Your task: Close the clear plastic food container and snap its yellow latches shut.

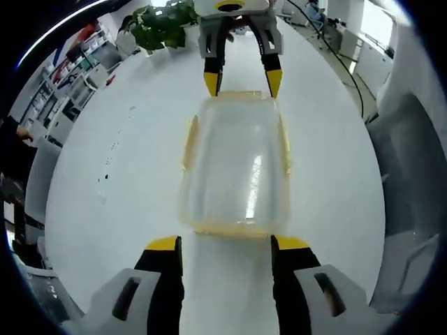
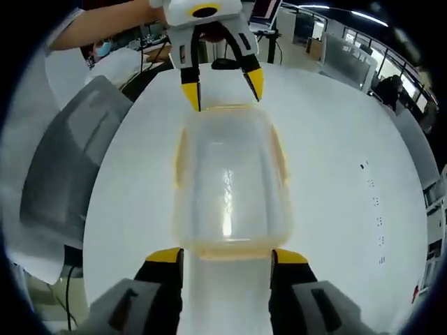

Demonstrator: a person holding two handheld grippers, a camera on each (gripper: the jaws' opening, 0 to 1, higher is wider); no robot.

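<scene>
- Nearest my lens in the left gripper view is my own left gripper (image 1: 225,242), jaws spread wide with nothing between them, their yellow tips just short of the near end of the container (image 1: 235,167).
- In the right gripper view the right gripper (image 2: 225,255) sits the same way: jaws apart, empty, tips right at the opposite short end of the same container (image 2: 228,181).
- The container lies on the white table (image 1: 126,181), lid already resting on top, directly between my two grippers, which face each other across it.
- Yellow latches (image 1: 189,143) run along its edges; from these views I cannot tell whether any has been snapped down.
- I judge the box light, empty, and made of thin, smooth plastic, so it should slide on the table if pushed from one side alone.
- I would brace one end with one gripper and press a latch near its free edge with the other, not squeezing the clear walls, which look likely to flex.
</scene>
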